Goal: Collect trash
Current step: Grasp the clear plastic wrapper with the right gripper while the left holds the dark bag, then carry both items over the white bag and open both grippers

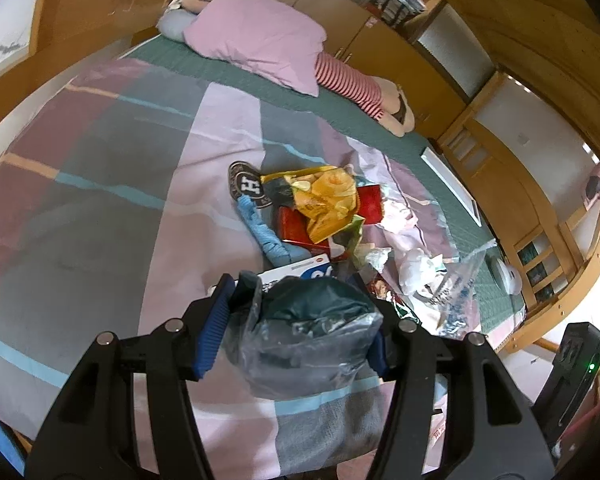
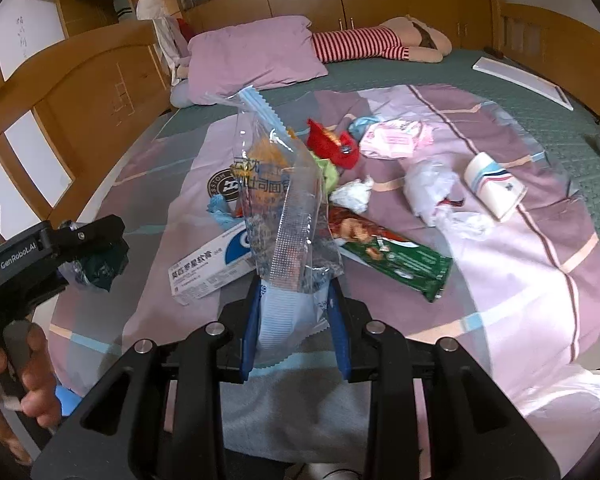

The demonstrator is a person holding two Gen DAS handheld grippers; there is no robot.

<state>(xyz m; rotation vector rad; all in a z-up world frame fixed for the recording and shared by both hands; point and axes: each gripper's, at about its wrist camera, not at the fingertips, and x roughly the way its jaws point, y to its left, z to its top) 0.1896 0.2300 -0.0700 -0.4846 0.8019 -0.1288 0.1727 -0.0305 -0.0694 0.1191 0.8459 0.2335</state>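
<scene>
trash wrappers (image 2: 396, 256) lie ahead of both jaws; right gripper (image 2: 294, 308) clamps a clear bag (image 2: 288, 216) upright, left gripper (image 1: 300, 320) grips a dark bundle (image 1: 304, 340).

Strewn across the bed (image 2: 500, 280): medicine box (image 2: 208, 268) at left, snack wrapper (image 2: 396, 252) just right of it, crumpled tissue (image 2: 354, 196) behind the wrapper, paper cup (image 2: 494, 186) farther right. Behind all, pillow (image 2: 252, 56) at left, doll (image 2: 384, 42) to its right. In front, clear bag (image 2: 288, 208) in right claw (image 2: 294, 320); crumpled bag (image 1: 300, 336) in left claw (image 1: 296, 320).
</scene>
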